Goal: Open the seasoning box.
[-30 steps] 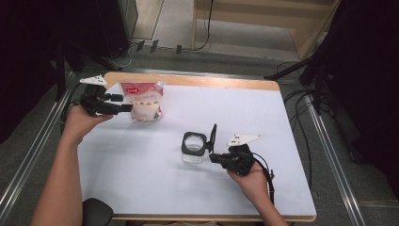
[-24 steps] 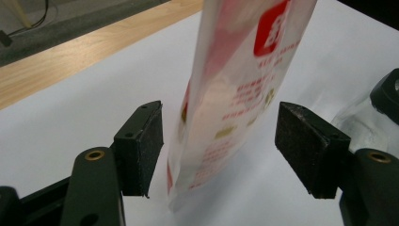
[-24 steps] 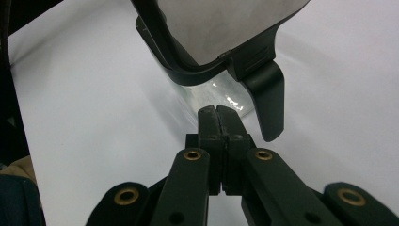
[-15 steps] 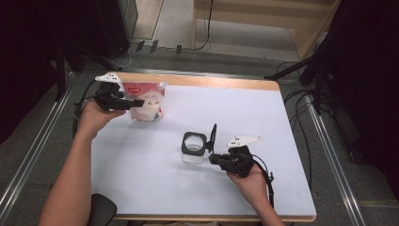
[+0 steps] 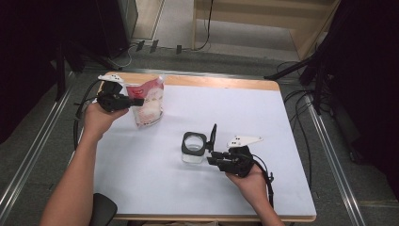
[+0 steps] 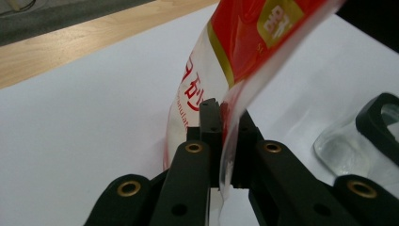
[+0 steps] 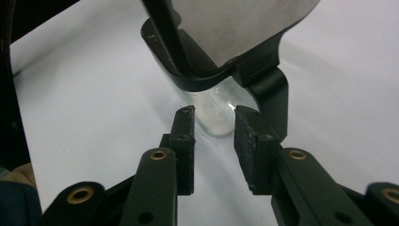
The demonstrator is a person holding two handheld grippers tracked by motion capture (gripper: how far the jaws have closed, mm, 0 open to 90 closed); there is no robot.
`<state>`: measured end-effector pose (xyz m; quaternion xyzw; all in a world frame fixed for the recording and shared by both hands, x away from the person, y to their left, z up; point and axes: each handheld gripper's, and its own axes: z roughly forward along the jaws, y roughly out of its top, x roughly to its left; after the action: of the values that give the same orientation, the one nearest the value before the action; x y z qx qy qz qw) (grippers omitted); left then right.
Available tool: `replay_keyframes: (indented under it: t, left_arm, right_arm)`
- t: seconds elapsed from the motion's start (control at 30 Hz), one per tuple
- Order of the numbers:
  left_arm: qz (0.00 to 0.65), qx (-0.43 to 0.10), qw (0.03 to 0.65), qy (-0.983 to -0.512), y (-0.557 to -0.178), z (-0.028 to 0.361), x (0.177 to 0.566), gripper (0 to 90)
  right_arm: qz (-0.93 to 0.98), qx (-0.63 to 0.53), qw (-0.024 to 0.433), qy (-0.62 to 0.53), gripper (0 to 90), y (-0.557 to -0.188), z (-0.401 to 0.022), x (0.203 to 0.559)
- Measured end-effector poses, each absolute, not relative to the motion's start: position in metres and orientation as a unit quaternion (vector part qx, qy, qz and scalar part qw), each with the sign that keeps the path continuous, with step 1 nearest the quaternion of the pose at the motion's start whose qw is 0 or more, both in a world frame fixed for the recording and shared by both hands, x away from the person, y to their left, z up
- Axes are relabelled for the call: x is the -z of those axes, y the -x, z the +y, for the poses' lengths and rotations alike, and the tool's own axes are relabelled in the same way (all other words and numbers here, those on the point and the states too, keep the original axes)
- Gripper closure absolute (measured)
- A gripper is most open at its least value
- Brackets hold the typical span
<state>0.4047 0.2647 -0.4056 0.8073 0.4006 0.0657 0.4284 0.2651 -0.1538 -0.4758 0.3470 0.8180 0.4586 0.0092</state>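
A red-and-white plastic bag (image 5: 149, 102) stands at the table's far left. My left gripper (image 5: 138, 100) has just been closing and is now shut on the bag's side edge. In the left gripper view the thin film of the bag (image 6: 221, 61) is pinched between the black pads of the left gripper (image 6: 225, 113). A clear glass jar (image 5: 193, 148) with a black rim and its hinged lid (image 5: 213, 136) raised stands mid-table. My right gripper (image 5: 212, 157) sits just right of it. In the right gripper view, the right gripper (image 7: 214, 117) has just been opening, with the jar (image 7: 214, 101) beyond its tips and nothing between them.
The white table cover (image 5: 263, 108) has bare room at the right and front. A wooden strip (image 5: 221, 82) runs along the far edge. Cables trail on the floor beyond the table. The jar (image 6: 367, 136) also shows at the right of the left gripper view.
My left gripper moved right to the bag's edge and closed on it, and the bag now leans. The right hand and the jar stayed where they were.
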Motion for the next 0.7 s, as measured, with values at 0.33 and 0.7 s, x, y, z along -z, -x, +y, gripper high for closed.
replay_keyframes:
  t: [0.33, 0.7]
  left_arm:
    - [0.399, -0.073, 0.411, -0.816, -0.388, 0.264, 0.384, 90.0]
    - [0.374, -0.056, 0.446, -0.811, -0.366, 0.252, 0.356, 90.0]
  right_arm:
    - [0.821, -0.468, 0.019, -0.326, 66.4, -0.252, -0.149, 0.461]
    - [0.836, -0.465, 0.015, -0.292, 68.6, -0.230, -0.125, 0.453]
